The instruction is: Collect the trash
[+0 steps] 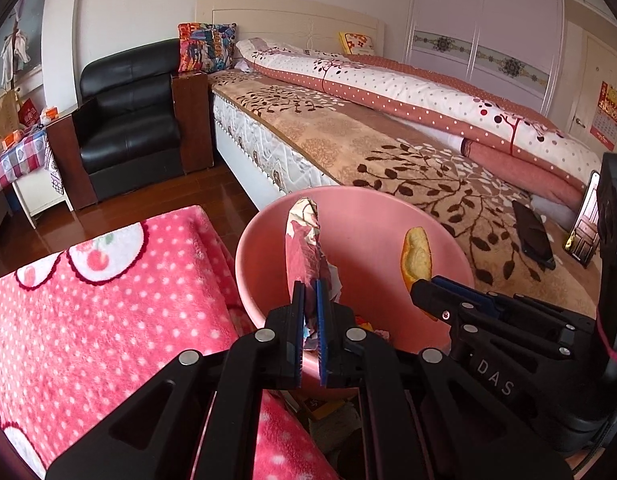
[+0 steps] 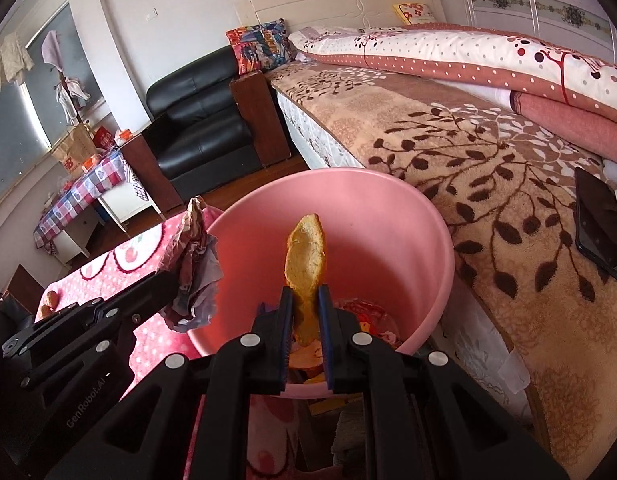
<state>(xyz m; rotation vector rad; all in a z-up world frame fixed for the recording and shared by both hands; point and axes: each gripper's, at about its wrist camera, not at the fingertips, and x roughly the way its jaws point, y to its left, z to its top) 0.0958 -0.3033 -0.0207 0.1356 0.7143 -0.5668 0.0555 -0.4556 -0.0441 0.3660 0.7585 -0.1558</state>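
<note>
A pink plastic bin (image 1: 360, 216) (image 2: 372, 200) stands between the bed and a pink-covered surface, with colourful trash at its bottom (image 2: 368, 320). My left gripper (image 1: 309, 286) is shut on a crumpled paper wrapper (image 1: 304, 244) and holds it over the bin's left rim; the wrapper also shows in the right wrist view (image 2: 196, 264). My right gripper (image 2: 305, 292) is shut on a piece of orange peel (image 2: 305, 256) and holds it over the bin's opening; the peel (image 1: 415, 256) and right gripper (image 1: 422, 286) show in the left wrist view too.
A pink polka-dot blanket (image 1: 88, 312) covers the surface left of the bin. The bed (image 1: 348, 136) with a brown leaf blanket lies to the right, with a black phone (image 2: 598, 220) on it. A black armchair (image 1: 128, 120) and a checked table (image 1: 12, 160) stand behind.
</note>
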